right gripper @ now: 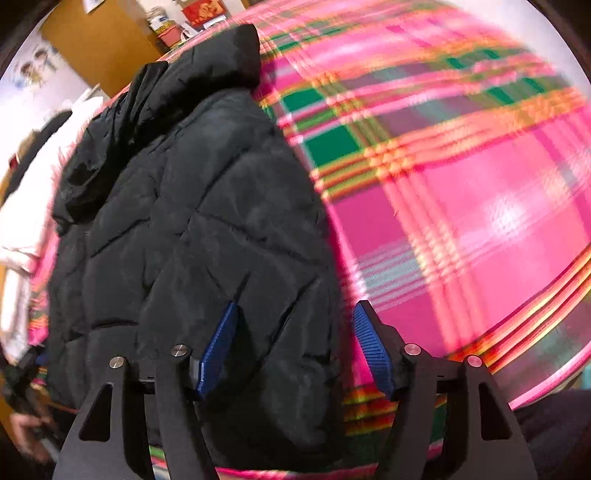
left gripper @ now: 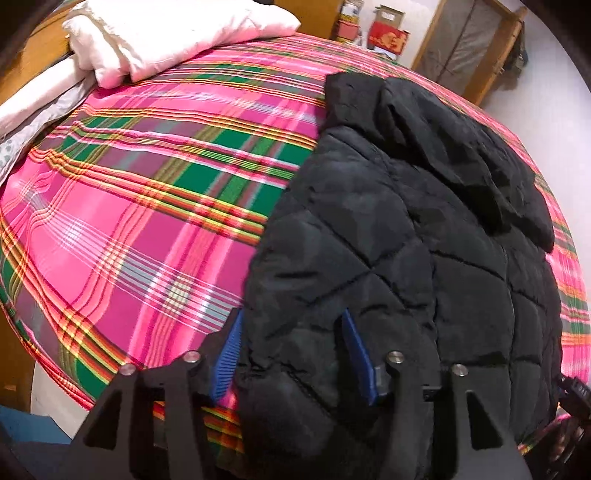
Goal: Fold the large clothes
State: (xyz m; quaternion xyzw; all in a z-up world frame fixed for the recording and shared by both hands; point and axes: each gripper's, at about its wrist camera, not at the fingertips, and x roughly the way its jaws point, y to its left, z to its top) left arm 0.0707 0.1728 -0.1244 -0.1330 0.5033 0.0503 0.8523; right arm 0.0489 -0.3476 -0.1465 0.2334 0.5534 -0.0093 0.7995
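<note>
A black quilted hooded jacket [left gripper: 406, 229] lies on a pink, green and orange plaid bed cover [left gripper: 147, 192], hood at the far end. My left gripper [left gripper: 291, 321] is open, its blue pads straddling the jacket's near left edge. In the right wrist view the same jacket [right gripper: 192, 221] fills the left half over the plaid cover [right gripper: 461, 184]. My right gripper [right gripper: 295, 314] is open, its blue pads straddling the jacket's near right edge. Whether the pads touch the fabric is unclear.
A white pillow or folded quilt [left gripper: 166, 33] lies at the far left of the bed. Red boxes and clutter [left gripper: 384, 33] stand behind the bed beside a wooden frame [left gripper: 469, 48]. The right wrist view is motion-blurred.
</note>
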